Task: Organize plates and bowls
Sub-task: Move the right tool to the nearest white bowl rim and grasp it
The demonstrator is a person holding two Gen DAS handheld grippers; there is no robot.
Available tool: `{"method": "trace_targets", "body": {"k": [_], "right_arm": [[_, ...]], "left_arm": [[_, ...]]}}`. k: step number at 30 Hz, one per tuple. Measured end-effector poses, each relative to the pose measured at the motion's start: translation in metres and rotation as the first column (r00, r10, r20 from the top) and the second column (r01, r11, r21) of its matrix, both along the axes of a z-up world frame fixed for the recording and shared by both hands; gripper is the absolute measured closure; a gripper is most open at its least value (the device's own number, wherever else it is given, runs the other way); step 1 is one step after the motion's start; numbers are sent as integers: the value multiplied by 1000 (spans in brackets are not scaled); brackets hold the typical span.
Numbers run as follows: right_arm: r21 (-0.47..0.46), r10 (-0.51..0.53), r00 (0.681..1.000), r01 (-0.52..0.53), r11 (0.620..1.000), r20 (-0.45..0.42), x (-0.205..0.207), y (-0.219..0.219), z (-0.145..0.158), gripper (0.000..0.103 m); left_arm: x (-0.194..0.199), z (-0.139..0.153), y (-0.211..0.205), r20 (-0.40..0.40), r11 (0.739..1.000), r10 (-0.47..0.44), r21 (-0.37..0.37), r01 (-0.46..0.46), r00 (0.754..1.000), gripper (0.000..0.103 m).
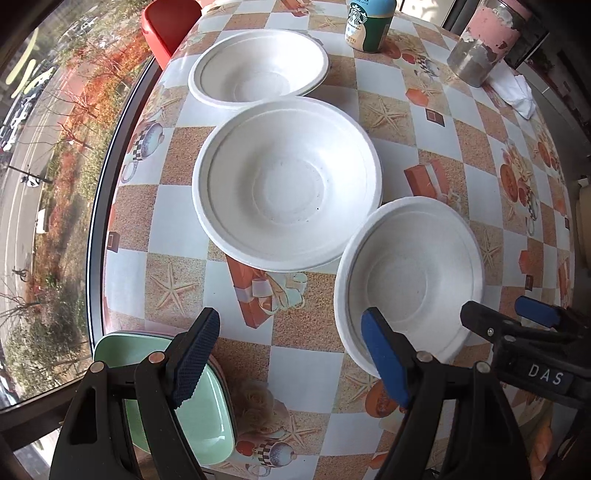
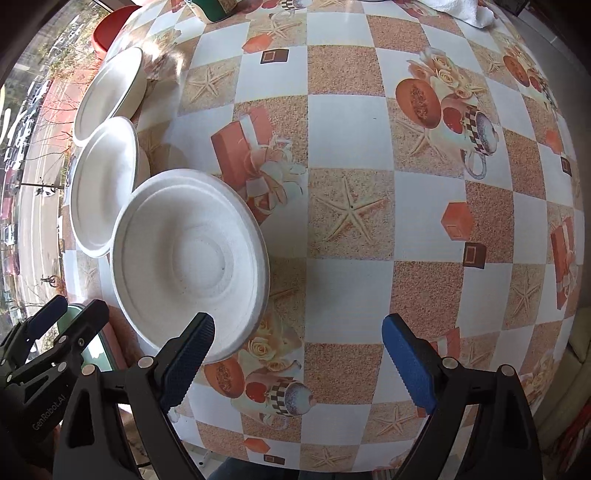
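Observation:
Three white bowls stand in a row on the patterned table: a far one [image 1: 258, 66], a middle one [image 1: 288, 184] and a near one [image 1: 410, 280], which also shows in the right wrist view [image 2: 192, 266]. A stack of green square plates [image 1: 207, 417] lies at the near left corner. My left gripper [image 1: 291, 358] is open and empty, between the green plates and the near bowl. My right gripper [image 2: 299, 358] is open and empty, its left finger [image 2: 188, 354] close over the near bowl's rim; it also shows in the left wrist view [image 1: 502, 317].
A Starbucks bottle [image 1: 369, 22], a pink and grey can [image 1: 484, 40] and a white tissue [image 1: 517, 92] stand at the far side. A red chair [image 1: 166, 26] is behind the table. A window runs along the table's left edge [image 1: 107, 221].

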State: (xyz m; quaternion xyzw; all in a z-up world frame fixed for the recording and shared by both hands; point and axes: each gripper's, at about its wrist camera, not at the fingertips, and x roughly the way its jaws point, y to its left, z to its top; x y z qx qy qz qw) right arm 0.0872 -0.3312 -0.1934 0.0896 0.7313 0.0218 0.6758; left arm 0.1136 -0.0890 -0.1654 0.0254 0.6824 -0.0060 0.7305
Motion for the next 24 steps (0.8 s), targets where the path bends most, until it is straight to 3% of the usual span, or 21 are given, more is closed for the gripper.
{"method": "trace_targets", "body": {"k": [5,8,10,12,13,14,15,16,24], "right_arm": [[-15,50,999,-50,999,-8,22,9,-16,10],[-25,75,997,-75,997,-19,31,15,-25,10],[-24,93,995,-94,995,-19,35,22,-29,10],[-34,120,993,-121,992,-17,38,30,-31,23],[-37,136,990,-136,990,-24,38,34,-32,46],[-34,150,988,-151,988,-34,39,39,-35,60],[-22,162,986,-163,986,-44,38,44,-37,64],[0,174,983,-175,985,-52,38,49,-40,75],[4,195,978,-195,981,-75,20,49,-41,77]], "left_arm": [[10,-19,-7,-54,1000,13,2,-12,998,23],[14,-30,-7,-101,999,38,-32,-42,994,42],[15,-35,-7,-125,997,54,-54,-61,991,60],[16,-40,-9,-139,994,62,-82,-74,988,69],[16,-42,-10,-145,993,62,-91,-75,988,75],[16,-44,-13,-153,992,57,-101,-73,987,78],[15,-46,-16,-162,992,47,-105,-65,986,81],[14,-47,-19,-156,996,38,-80,-51,987,81],[-7,-46,-35,-131,997,-34,-80,24,991,81]]}}
